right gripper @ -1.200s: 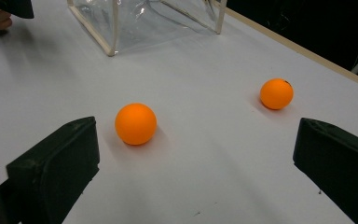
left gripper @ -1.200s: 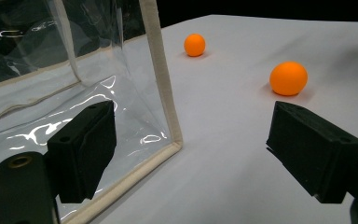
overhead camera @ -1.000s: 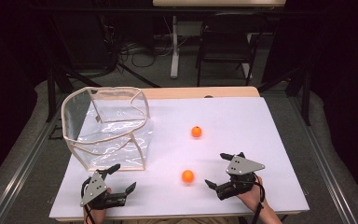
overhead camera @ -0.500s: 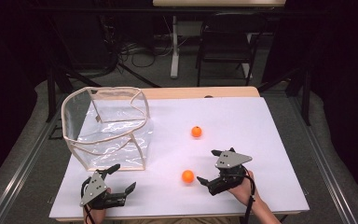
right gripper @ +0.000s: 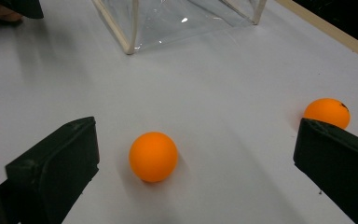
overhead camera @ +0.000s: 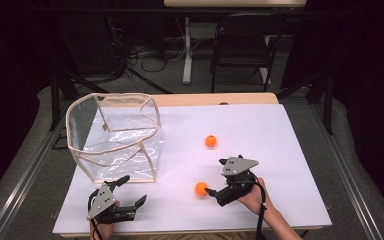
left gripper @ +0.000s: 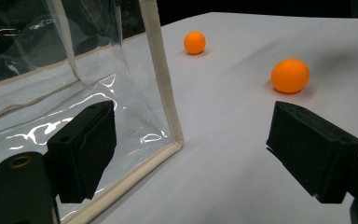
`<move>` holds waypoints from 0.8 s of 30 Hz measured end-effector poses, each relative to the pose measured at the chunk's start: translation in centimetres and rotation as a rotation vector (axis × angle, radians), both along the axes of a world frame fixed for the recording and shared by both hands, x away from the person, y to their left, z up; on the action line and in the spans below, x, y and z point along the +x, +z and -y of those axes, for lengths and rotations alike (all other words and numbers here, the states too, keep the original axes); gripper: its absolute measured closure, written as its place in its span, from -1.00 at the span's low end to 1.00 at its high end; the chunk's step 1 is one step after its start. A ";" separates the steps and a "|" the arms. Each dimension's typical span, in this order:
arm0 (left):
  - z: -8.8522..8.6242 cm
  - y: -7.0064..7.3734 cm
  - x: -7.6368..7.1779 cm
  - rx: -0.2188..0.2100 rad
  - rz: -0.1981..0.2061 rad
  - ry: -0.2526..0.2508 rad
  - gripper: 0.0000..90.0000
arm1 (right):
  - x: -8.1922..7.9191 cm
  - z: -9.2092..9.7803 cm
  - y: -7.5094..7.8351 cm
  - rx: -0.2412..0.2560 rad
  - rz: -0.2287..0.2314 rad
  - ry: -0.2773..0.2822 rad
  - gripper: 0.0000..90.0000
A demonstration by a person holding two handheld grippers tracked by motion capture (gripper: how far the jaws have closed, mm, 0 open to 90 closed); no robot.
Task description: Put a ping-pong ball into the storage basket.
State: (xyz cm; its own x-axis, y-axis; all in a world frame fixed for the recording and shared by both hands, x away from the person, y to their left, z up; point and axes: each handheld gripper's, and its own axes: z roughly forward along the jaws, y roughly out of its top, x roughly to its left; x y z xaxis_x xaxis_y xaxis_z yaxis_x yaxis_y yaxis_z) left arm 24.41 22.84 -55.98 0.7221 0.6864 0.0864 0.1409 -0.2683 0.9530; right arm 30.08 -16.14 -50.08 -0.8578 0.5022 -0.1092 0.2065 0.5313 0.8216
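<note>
While the left gripper (overhead camera: 127, 192) rests wide open and empty by the clear bag (overhead camera: 115, 135), the right gripper (right gripper: 193, 172), jaws spread wide, frames the nearer orange ball (right gripper: 153, 156), untouched, right of the bag. Closing on it likely comes next.

Two orange balls (overhead camera: 201, 189) (overhead camera: 210, 141), one clear bag (overhead camera: 114, 135), and two grippers (overhead camera: 215, 186) (overhead camera: 132, 192) on one table (overhead camera: 290, 150).
</note>
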 end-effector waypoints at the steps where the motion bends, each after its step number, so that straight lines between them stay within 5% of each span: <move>1: 0.0 0.0 0.0 0.000 0.000 0.000 -0.65 | 0.0 0.0 0.0 0.000 0.000 0.000 -1.00; 24: 0.2 0.0 0.3 0.004 0.008 -0.024 -0.65 | 0.6 -1.7 -1.1 -0.080 -0.058 0.034 -1.00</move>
